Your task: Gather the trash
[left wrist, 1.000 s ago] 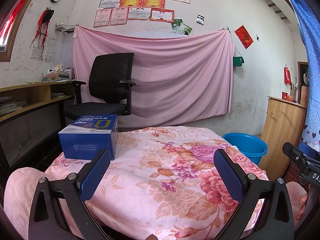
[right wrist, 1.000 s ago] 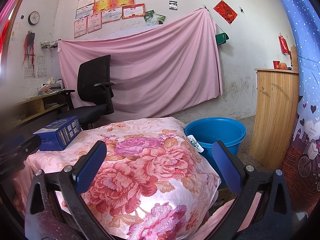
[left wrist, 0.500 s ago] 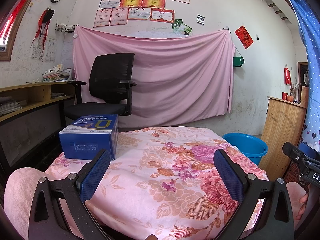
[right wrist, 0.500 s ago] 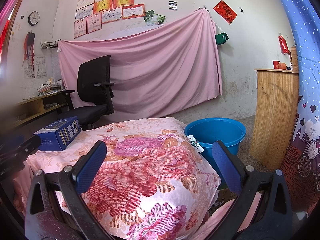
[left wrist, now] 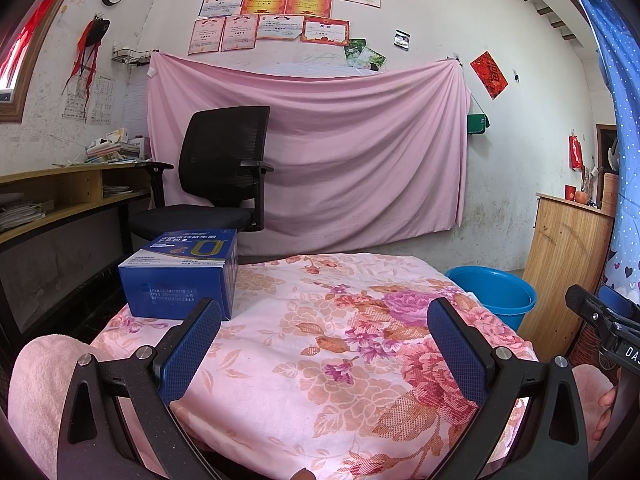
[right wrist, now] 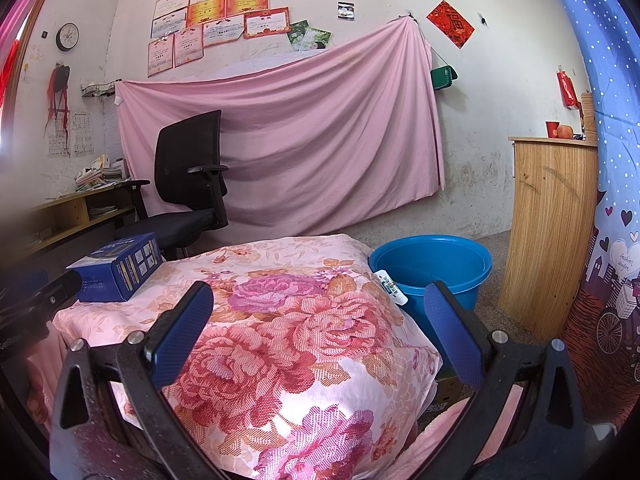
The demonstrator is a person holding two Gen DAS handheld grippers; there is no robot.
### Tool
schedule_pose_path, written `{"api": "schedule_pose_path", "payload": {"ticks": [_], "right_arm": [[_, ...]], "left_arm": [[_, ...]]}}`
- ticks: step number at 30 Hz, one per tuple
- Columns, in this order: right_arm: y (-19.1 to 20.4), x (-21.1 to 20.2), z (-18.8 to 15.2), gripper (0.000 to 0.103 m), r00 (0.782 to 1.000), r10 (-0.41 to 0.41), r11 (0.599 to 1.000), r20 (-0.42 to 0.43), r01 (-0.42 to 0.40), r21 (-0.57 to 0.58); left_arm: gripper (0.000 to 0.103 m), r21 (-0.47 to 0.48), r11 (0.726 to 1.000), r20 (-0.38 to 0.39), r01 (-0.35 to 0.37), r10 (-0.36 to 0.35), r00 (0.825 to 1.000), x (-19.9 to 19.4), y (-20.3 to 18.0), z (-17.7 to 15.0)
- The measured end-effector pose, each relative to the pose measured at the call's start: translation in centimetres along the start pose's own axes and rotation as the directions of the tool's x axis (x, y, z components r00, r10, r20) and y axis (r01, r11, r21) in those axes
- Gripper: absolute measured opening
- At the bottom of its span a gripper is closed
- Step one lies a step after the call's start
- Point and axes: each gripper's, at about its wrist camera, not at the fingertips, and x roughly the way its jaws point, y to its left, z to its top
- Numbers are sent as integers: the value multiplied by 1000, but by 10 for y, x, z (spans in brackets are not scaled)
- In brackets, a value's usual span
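Note:
A blue cardboard box lies on the far left corner of a table under a pink floral cloth. A small white wrapper lies on the cloth's right edge, beside a blue plastic bucket on the floor. My left gripper is open above the near side of the cloth, and its left finger tip overlaps the box's near corner in the view. My right gripper is open over the cloth's right half, holding nothing.
A black office chair stands behind the table before a pink sheet on the wall. A wooden shelf runs along the left; a wooden cabinet stands right of the bucket. A blue curtain hangs at far right.

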Motion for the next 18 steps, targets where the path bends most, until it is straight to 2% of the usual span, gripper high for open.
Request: {"api": "schedule_pose_path", "payload": {"ticks": [18], "right_arm": [[0,0,0,103,1000,0,1000,0,0,0]], "left_arm": [[101,-2,1000,-2,2,-2,1000,0,0,0]]}}
